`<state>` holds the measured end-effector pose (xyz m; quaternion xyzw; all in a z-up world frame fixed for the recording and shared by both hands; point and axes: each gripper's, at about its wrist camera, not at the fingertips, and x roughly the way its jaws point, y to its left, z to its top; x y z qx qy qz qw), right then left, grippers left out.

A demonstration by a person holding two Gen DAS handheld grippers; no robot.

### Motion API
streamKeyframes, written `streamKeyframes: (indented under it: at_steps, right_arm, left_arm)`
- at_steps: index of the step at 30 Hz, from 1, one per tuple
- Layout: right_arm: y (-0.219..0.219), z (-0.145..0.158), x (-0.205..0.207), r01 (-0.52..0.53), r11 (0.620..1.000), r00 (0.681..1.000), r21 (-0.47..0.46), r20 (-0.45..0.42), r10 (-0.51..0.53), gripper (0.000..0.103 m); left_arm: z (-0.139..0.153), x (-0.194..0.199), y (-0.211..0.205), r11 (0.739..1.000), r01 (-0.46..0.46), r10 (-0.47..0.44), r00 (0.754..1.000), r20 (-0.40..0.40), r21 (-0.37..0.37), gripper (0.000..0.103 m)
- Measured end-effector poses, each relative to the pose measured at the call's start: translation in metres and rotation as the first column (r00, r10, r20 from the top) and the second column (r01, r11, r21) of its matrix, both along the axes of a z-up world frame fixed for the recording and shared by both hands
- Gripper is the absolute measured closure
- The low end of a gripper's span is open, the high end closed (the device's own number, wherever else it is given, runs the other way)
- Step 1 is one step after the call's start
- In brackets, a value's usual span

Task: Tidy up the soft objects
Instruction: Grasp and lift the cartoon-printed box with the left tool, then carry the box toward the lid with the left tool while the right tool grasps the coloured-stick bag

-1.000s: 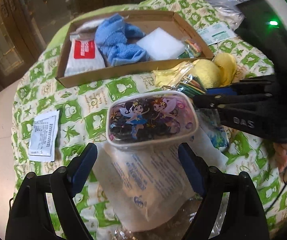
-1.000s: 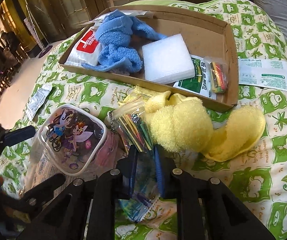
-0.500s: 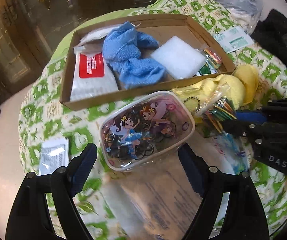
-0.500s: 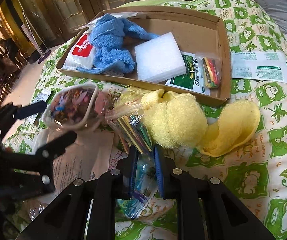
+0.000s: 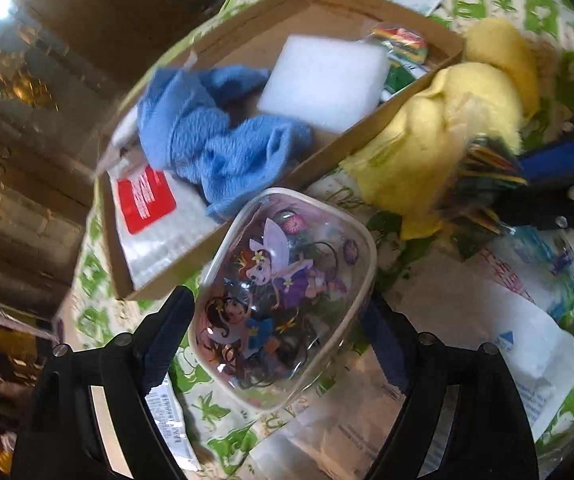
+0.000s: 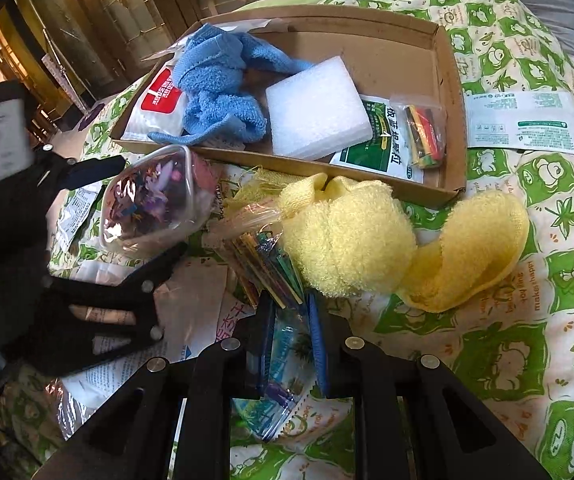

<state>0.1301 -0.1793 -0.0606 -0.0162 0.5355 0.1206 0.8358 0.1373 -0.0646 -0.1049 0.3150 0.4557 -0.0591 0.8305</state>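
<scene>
Left: the left gripper (image 5: 275, 312) holds a clear fairy-print pouch (image 5: 283, 292) between its blue pads (image 5: 167, 332), the jaws set wide around it; the pouch is tilted, raised off the green-and-white patterned cover (image 6: 527, 320), just beside the near wall of the cardboard tray (image 6: 447, 92). In the tray, from left: a white packet with a red label (image 6: 159, 100), a crumpled blue towel (image 6: 219, 88), a white foam block (image 6: 315, 108), a green printed sachet (image 6: 383, 148) and a small bag of coloured items (image 6: 425, 134). Centre: the right gripper (image 6: 289, 328), its jaws nearly closed, pinches a clear bag of coloured sticks (image 6: 283, 360) lying on the cover. Right: a yellow fluffy cloth (image 6: 351, 236) rests against the tray's near wall, touching the bag's upper end, and a printed white sachet (image 6: 527, 120) lies beyond the tray.
</scene>
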Motion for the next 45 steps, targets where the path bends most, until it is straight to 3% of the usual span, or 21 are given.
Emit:
streamKeyframes:
  at_steps: [6,10,13,20,24,30,38,41,42,43,45]
  right_arm:
    - [0.000,-0.002,0.001,0.000,1.000,1.000,0.001,-0.001,0.000,0.086]
    - [-0.001,-0.001,0.000,0.000,1.000,1.000,0.002,0.002,0.000,0.086]
    - [0.000,-0.001,-0.001,0.000,1.000,1.000,-0.002,0.005,0.000,0.086]
    - [-0.001,0.004,-0.006,0.006,1.000,1.000,0.006,0.020,-0.006,0.086]
    - [0.000,0.010,-0.010,0.002,1.000,1.000,0.011,0.030,-0.002,0.086]
    - [-0.005,0.023,-0.017,0.012,1.000,0.999,0.028,0.044,-0.013,0.086]
    - [-0.012,0.041,-0.028,0.012,0.999,0.998,0.045,0.065,-0.015,0.086]
    - [-0.010,0.034,-0.026,-0.022,0.998,1.000,0.056,0.008,0.022,0.085]
    - [-0.009,0.030,-0.025,-0.035,0.997,0.999,0.065,-0.007,0.035,0.073]
    - [-0.008,0.028,-0.025,-0.036,0.997,0.999,0.062,-0.010,0.037,0.047]
    - [-0.004,0.024,-0.024,-0.037,0.999,0.999,0.027,0.003,0.037,0.034]
  left_arm:
    - [0.011,0.011,0.026,0.976,-0.109,0.103,0.994,-0.040,-0.188,0.020]
    - [0.026,0.006,0.043,0.949,-0.120,0.108,0.992,-0.057,-0.290,0.052]
    - [0.039,-0.006,0.045,0.946,-0.110,0.104,0.994,-0.037,-0.303,0.062]
    - [0.067,-0.034,0.060,0.895,-0.145,0.163,0.987,0.005,-0.422,0.082]
    - [0.090,-0.050,0.068,0.857,-0.133,0.166,0.986,0.023,-0.497,0.084]
    - [0.105,-0.055,0.058,0.829,-0.112,0.142,0.990,0.014,-0.548,0.084]
    - [0.105,-0.057,0.048,0.831,-0.118,0.146,0.989,0.009,-0.543,0.084]
    - [0.105,-0.058,0.049,0.829,-0.118,0.144,0.990,0.005,-0.547,0.084]
    - [0.105,-0.058,0.049,0.830,-0.118,0.144,0.990,0.006,-0.545,0.084]
    - [0.105,-0.058,0.048,0.830,-0.118,0.144,0.990,0.005,-0.545,0.084]
    - [0.104,-0.058,0.049,0.828,-0.120,0.145,0.989,0.003,-0.548,0.084]
